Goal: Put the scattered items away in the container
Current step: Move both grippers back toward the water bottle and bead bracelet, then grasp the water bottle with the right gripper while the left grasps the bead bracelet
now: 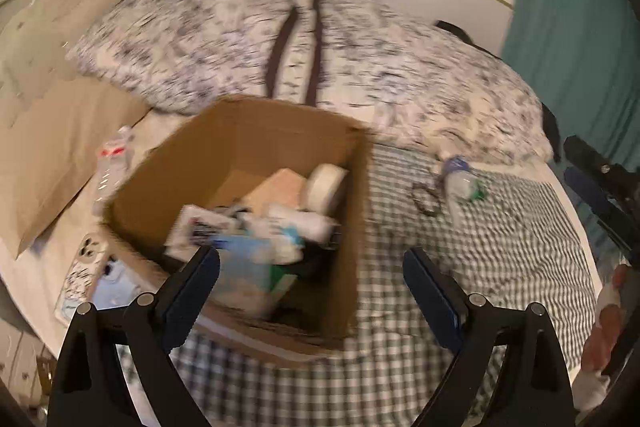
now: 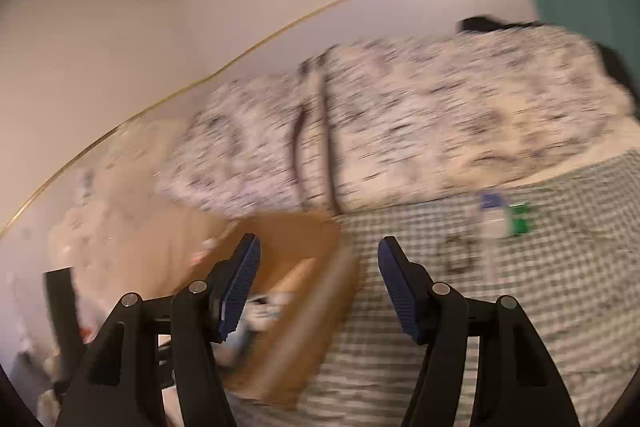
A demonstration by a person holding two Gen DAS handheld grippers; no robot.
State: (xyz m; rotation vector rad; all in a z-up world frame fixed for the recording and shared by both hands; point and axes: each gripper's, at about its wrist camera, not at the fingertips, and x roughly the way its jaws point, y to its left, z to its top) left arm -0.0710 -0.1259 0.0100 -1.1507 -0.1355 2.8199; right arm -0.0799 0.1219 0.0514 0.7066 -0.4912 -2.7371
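Note:
An open cardboard box (image 1: 344, 227) stands on the checked bedspread (image 1: 500, 267) and holds several items, among them a white tape roll (image 1: 324, 187) and a small brown carton (image 1: 276, 189). My left gripper (image 1: 311, 267) is open and empty above the box's near edge. A small bottle with blue and green labels (image 1: 460, 183) and a dark ring-shaped item (image 1: 426, 201) lie on the spread right of the box. My right gripper (image 2: 318, 255) is open and empty over the box's right wall (image 2: 320, 303); the bottle (image 2: 496, 223) lies ahead to its right. Both views are blurred.
A clear plastic bottle with a red label (image 1: 112, 171) lies left of the box beside a brown paper sheet (image 1: 60, 155). A patterned card (image 1: 80, 275) lies at the near left. A patterned pillow (image 1: 280, 47) lies behind the box. A teal curtain (image 1: 580, 27) hangs at right.

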